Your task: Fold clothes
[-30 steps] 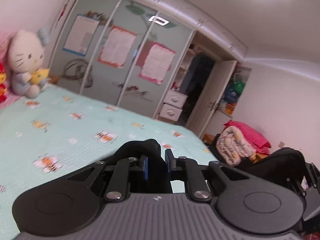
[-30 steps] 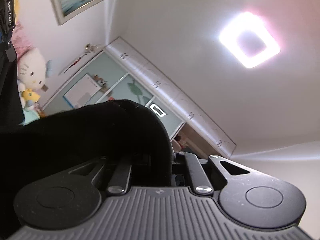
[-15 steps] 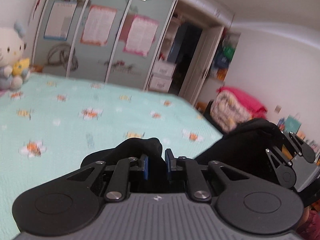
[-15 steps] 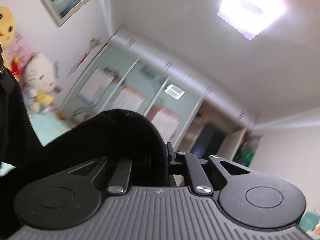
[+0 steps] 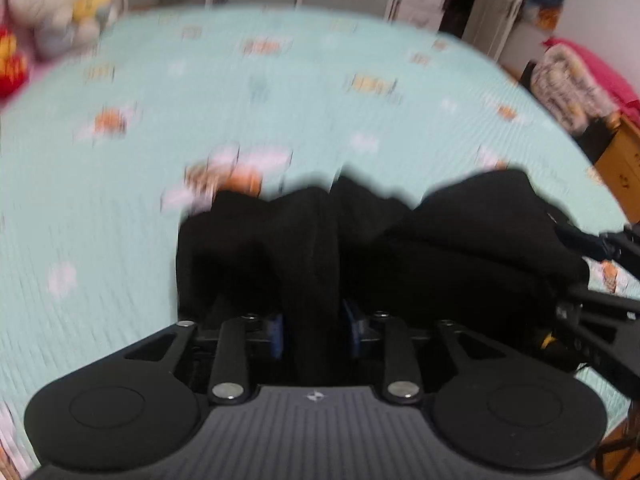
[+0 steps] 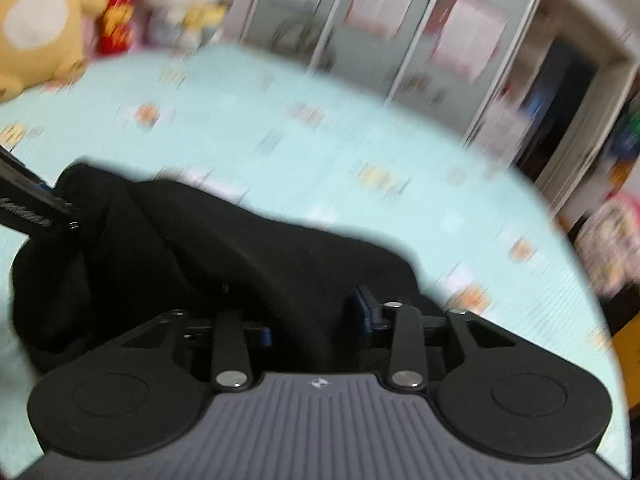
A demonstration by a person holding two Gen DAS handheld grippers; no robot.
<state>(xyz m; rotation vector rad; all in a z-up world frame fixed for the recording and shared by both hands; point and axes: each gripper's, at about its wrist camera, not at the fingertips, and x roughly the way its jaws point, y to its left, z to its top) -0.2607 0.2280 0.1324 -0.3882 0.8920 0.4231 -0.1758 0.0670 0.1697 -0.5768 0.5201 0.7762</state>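
The left gripper (image 5: 314, 330) points down at the bed, and its jaws are opening. A ridge of the black garment (image 5: 360, 240) runs up between its blue pads (image 5: 277, 334); whether the pads press on the cloth cannot be told, as the fabric fills the gap between them. The right gripper (image 6: 316, 316) is opening as well. Black cloth (image 6: 224, 264) lies between its fingers, and a gap shows beside the right-hand blue pad (image 6: 366, 306), so that side looks clear of the fabric.

The garment sits bunched in a dark heap on the near part of the mint-green bedspread (image 5: 200, 120), which carries a print of small orange and white figures. From the left wrist the other gripper's black frame shows at the right edge, against the heap. From the right wrist the left tool enters at the left edge, touching the cloth.

Both views are blurred. At the far left of the bed sit a white plush cat (image 5: 44, 0) and a yellow plush toy (image 6: 36, 28). Beyond the bed stands a wardrobe (image 6: 384, 28) with papers on its doors.
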